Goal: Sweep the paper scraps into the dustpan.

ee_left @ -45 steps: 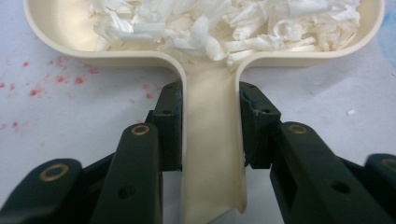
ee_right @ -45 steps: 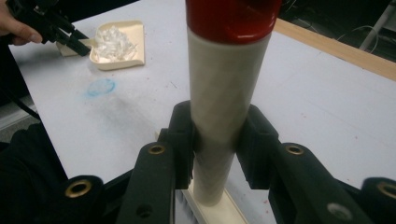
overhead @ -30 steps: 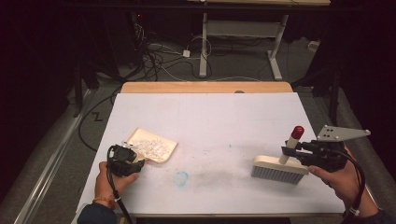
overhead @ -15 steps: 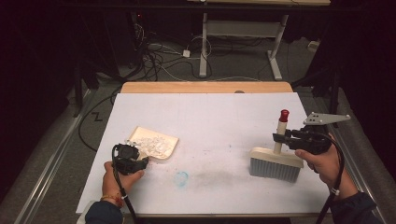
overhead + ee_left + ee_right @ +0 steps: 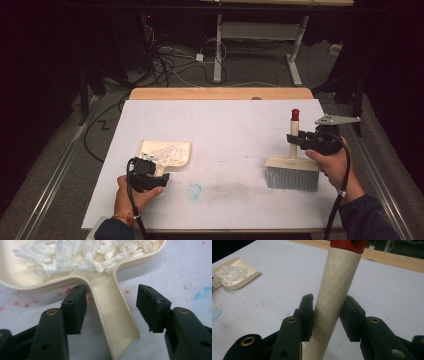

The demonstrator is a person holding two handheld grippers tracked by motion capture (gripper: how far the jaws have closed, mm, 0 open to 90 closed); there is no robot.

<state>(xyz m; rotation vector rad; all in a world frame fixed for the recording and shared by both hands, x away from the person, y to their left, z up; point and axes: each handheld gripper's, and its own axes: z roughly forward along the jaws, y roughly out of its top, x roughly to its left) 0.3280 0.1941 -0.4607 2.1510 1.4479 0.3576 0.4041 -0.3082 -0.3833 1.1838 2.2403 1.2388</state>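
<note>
A cream dustpan [image 5: 167, 152] lies on the white tabletop [image 5: 225, 125] at the left, with white shreds [image 5: 165, 150] heaped in it. My left gripper [image 5: 149, 172] is open, one jaw on each side of the pan's handle [image 5: 112, 315] with a gap on both sides. In the left gripper view the shreds [image 5: 75, 252] lie just past the left gripper [image 5: 111, 293]. At the right a brush [image 5: 292, 172] rests bristles down. My right gripper [image 5: 296, 140] is shut on its cream handle [image 5: 337, 277], which has a red cap [image 5: 295, 114].
A faint blue mark [image 5: 194, 190] and grey smudges lie between pan and brush. The wooden table edge [image 5: 220, 93] runs along the back. Beyond it are cables and white desk legs [image 5: 217, 55] on the floor. The dustpan [image 5: 237, 275] sits far left in the right gripper view.
My right gripper moved left and away from the person, tipping the brush handle upright. The left gripper shifted a little right along the dustpan handle.
</note>
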